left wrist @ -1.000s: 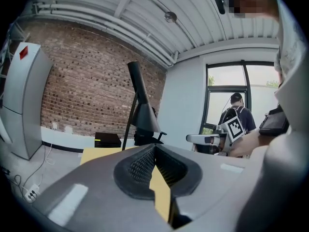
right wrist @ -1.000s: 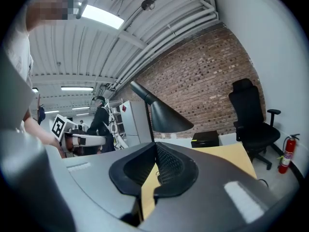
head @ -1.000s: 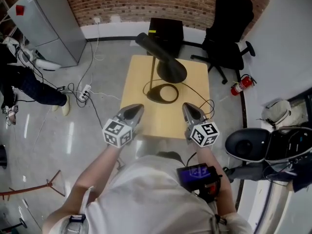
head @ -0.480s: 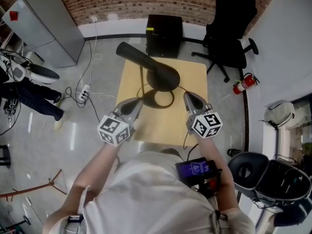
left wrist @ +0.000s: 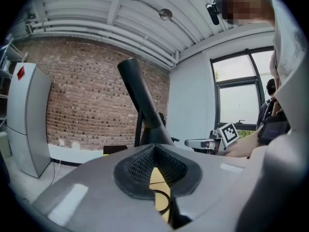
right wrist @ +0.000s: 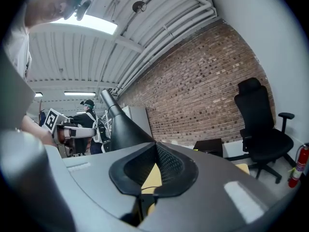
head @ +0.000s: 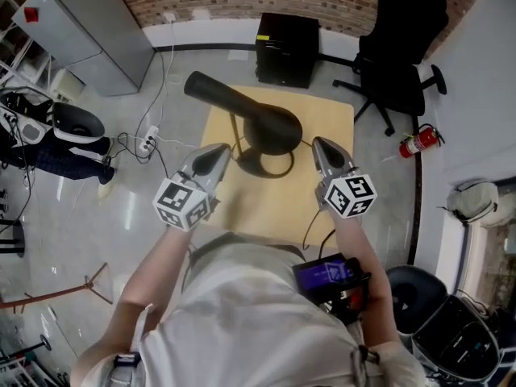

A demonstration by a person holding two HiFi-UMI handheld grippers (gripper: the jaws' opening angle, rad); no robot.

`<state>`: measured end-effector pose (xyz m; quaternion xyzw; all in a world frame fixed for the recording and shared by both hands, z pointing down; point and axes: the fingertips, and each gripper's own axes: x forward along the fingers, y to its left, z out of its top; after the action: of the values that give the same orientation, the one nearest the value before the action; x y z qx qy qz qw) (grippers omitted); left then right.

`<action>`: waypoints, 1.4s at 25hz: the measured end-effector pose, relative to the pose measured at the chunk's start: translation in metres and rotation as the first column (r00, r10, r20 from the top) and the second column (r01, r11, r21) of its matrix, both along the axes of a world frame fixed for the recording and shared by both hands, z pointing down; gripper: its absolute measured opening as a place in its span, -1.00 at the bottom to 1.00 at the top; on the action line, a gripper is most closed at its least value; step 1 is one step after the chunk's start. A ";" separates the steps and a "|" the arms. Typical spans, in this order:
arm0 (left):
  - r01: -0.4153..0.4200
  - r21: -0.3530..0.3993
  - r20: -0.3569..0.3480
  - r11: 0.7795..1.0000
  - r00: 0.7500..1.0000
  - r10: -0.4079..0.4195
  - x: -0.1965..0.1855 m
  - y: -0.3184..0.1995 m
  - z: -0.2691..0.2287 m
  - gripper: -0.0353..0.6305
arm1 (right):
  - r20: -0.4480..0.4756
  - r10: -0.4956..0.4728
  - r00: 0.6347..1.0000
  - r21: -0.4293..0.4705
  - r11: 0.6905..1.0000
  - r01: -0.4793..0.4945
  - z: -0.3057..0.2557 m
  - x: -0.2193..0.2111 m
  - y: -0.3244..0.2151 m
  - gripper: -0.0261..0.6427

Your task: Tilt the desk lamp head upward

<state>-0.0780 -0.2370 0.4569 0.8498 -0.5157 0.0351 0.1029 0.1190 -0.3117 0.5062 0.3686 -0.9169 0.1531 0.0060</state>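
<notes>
Over the last second both grippers have come forward across the counter (head: pixel 278 212), from its near edge to either side of the lamp. The left hand-held gripper (head: pixel 214 155) and the right hand-held gripper (head: pixel 324 148) each have their jaws pressed together, with nothing in them. The desk lamp head (head: pixel 242 113) lies centre to upper left of the head view, above its ring base (head: pixel 262 166), and neither gripper touches it. I'd say the approach is nearly done and the tilt hasn't begun.
</notes>
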 end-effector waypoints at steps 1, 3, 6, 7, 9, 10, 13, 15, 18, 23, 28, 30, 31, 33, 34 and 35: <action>0.002 0.000 0.000 1.000 1.000 -0.002 -0.002 -0.001 0.000 -0.89 | 0.001 0.002 1.000 0.000 1.000 -0.002 -0.001 0.001 -0.002 -0.89; 0.004 0.005 0.005 1.000 1.000 -0.004 -0.007 -0.010 0.000 -0.89 | 0.004 0.007 1.000 0.012 1.000 -0.007 -0.004 0.002 -0.014 -0.89; 0.012 0.036 0.023 0.999 1.000 -0.013 -0.023 -0.030 -0.010 -0.89 | 0.029 0.005 1.000 0.038 0.999 -0.006 -0.013 -0.010 -0.041 -0.89; 0.010 0.036 0.024 0.999 1.000 -0.011 -0.026 -0.032 -0.012 -0.89 | 0.031 0.008 1.000 0.032 0.999 -0.009 -0.014 -0.012 -0.041 -0.89; -0.004 0.014 0.017 1.000 1.000 0.004 -0.026 -0.028 -0.009 -0.89 | 0.017 0.029 0.999 0.007 1.000 -0.029 -0.013 -0.009 -0.031 -0.89; -0.014 0.004 0.012 1.000 1.000 0.014 -0.025 -0.028 -0.007 -0.89 | 0.011 0.043 0.999 -0.002 0.999 -0.043 -0.012 -0.006 -0.027 -0.89; -0.051 -0.006 0.007 0.999 0.999 0.051 -0.024 -0.031 -0.004 -0.89 | 0.015 0.084 0.996 -0.012 0.996 -0.084 -0.015 -0.001 -0.025 -0.89; -0.072 0.003 0.008 0.997 0.997 0.072 -0.027 -0.032 -0.008 -0.89 | 0.017 0.097 0.995 -0.013 0.995 -0.096 -0.017 -0.005 -0.025 -0.89; -0.094 0.022 0.003 0.995 0.996 0.094 -0.031 -0.034 -0.012 -0.89 | 0.025 0.119 0.993 -0.014 0.993 -0.119 -0.018 -0.009 -0.026 -0.89; -0.127 0.030 -0.002 0.991 0.992 0.127 -0.033 -0.036 -0.013 -0.89 | 0.024 0.136 0.990 -0.017 0.991 -0.136 -0.014 -0.009 -0.021 -0.89; -0.150 0.046 -0.009 0.988 0.988 0.151 -0.040 -0.037 -0.020 -0.89 | 0.033 0.149 0.988 -0.013 0.989 -0.149 -0.014 -0.012 -0.018 -0.89; -0.165 0.050 -0.013 0.985 0.986 0.166 -0.040 -0.034 -0.025 -0.89 | 0.035 0.161 0.986 -0.013 0.987 -0.161 -0.014 -0.010 -0.014 -0.89; -0.170 0.054 -0.016 0.984 0.985 0.171 -0.042 -0.033 -0.030 -0.89 | 0.036 0.166 0.985 -0.013 0.986 -0.165 -0.014 -0.009 -0.013 -0.89; -0.176 0.068 -0.024 0.982 0.984 0.178 -0.048 -0.033 -0.041 -0.88 | 0.041 0.171 0.984 -0.010 0.985 -0.171 -0.016 -0.012 -0.013 -0.89; -0.180 0.075 -0.027 0.981 0.983 0.182 -0.053 -0.034 -0.046 -0.86 | 0.044 0.173 0.984 -0.008 0.985 -0.173 -0.017 -0.013 -0.013 -0.89; -0.184 0.080 -0.028 0.980 0.982 0.187 -0.056 -0.035 -0.052 -0.82 | 0.046 0.175 0.983 -0.005 0.984 -0.175 -0.018 -0.015 -0.014 -0.89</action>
<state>-0.1343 -0.2725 0.4049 0.8981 -0.4333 0.0095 0.0755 0.1040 -0.3257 0.4880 0.4442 -0.8807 0.1620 -0.0285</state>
